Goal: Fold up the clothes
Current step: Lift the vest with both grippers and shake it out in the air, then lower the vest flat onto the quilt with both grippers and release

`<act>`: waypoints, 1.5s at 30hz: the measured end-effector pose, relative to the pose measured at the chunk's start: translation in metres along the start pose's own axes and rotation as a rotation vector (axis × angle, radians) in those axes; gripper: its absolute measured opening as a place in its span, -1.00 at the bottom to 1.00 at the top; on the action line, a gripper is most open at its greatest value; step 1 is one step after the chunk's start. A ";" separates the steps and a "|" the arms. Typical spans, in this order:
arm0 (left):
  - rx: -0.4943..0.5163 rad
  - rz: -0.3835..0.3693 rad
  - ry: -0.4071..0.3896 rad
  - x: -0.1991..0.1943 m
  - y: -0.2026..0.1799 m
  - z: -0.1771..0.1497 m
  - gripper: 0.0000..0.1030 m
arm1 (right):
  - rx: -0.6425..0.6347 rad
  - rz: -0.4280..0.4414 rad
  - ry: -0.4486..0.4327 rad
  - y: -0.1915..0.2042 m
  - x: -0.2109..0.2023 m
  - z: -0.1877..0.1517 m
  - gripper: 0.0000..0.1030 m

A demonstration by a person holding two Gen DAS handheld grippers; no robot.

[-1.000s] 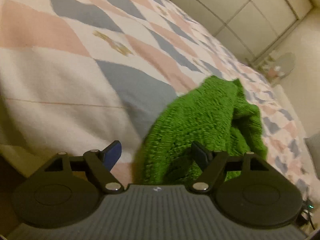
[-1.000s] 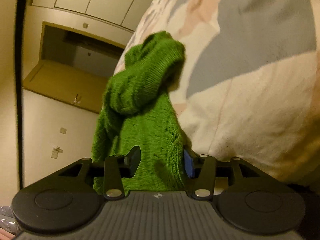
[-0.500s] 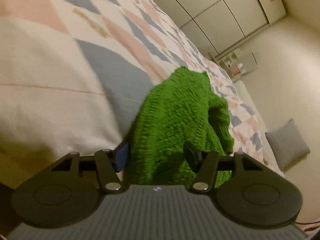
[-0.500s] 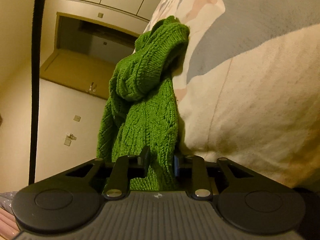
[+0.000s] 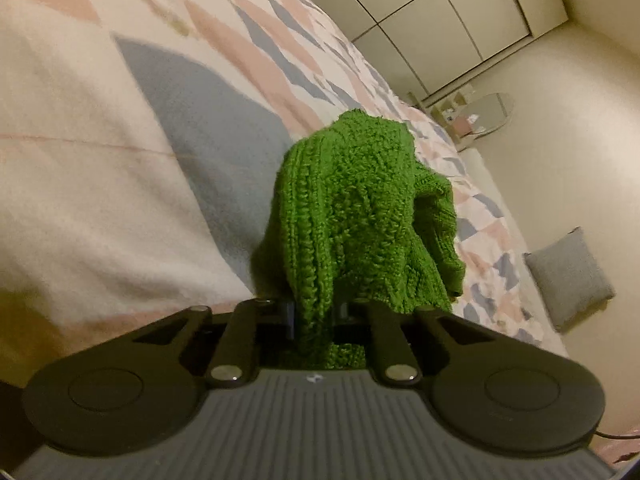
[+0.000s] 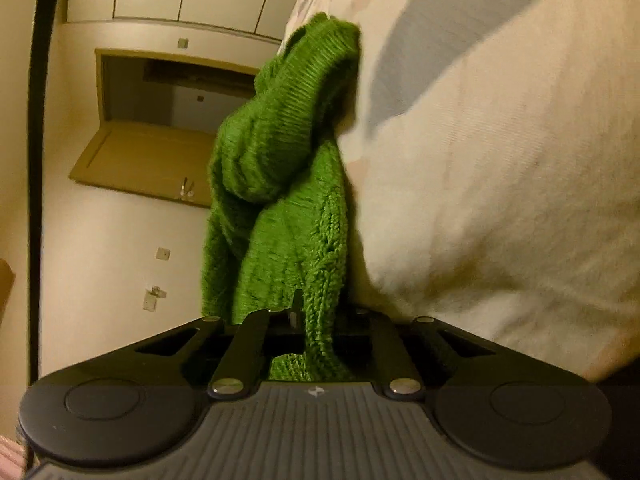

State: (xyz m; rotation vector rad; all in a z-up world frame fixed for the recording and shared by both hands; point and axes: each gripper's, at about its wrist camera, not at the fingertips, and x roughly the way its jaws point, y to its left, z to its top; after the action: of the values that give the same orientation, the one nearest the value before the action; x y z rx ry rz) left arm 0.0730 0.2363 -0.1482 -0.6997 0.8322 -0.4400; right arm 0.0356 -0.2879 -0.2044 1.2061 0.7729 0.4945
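Pinching the green sweater point(image 5: 352, 208), each hand-held gripper point(image 5: 316, 314) point(image 6: 316, 314) looks nearly closed, over the quilt point(image 5: 120, 160).

Tongs' tips point(image 5: 314, 314) buried in sweater point(image 5: 352, 208)

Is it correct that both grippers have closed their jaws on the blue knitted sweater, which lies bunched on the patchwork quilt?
Not quite: the sweater is green, not blue, as both wrist views show. The rest holds: the left gripper and the right gripper each have their jaws closed on the knit, and it lies bunched on the patchwork quilt.
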 end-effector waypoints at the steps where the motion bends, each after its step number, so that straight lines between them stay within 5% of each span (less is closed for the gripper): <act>1: 0.022 0.009 -0.010 -0.008 -0.010 0.001 -0.85 | 0.010 0.020 -0.011 0.006 -0.006 0.001 -0.84; 5: 0.181 0.006 -0.082 -0.046 -0.068 0.011 -0.87 | -0.019 0.151 -0.064 0.052 -0.041 0.009 -0.84; 11: 0.436 -0.045 -0.229 -0.108 -0.179 0.040 -0.88 | -0.246 0.295 -0.172 0.161 -0.103 0.021 -0.84; 17: 0.510 -0.085 -0.334 -0.159 -0.261 0.060 -0.88 | -0.502 0.368 -0.295 0.283 -0.180 0.023 -0.84; 23: 0.577 -0.162 -0.486 -0.230 -0.334 0.068 -0.88 | -0.666 0.398 -0.393 0.359 -0.245 0.014 -0.84; 29: 0.547 -0.143 -0.543 -0.235 -0.368 0.101 -0.88 | -0.694 0.369 -0.434 0.405 -0.237 0.031 -0.85; 33: 0.441 -0.076 -0.483 -0.191 -0.353 0.141 -0.88 | -0.576 0.258 -0.401 0.396 -0.193 0.077 -0.85; 38: 0.399 0.031 -0.488 -0.137 -0.349 0.193 -0.88 | -0.535 0.227 -0.443 0.408 -0.148 0.135 -0.85; 44: 0.447 -0.064 -0.656 -0.152 -0.393 0.221 -0.88 | -0.660 0.328 -0.549 0.445 -0.151 0.167 -0.85; 45: 0.454 -0.074 -0.668 -0.154 -0.393 0.218 -0.88 | -0.652 0.293 -0.525 0.429 -0.148 0.164 -0.85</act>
State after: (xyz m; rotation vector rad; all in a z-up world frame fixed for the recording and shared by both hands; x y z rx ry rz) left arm 0.1182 0.1402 0.3146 -0.4082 0.0657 -0.4062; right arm 0.0871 -0.3682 0.2690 0.7724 -0.0334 0.5767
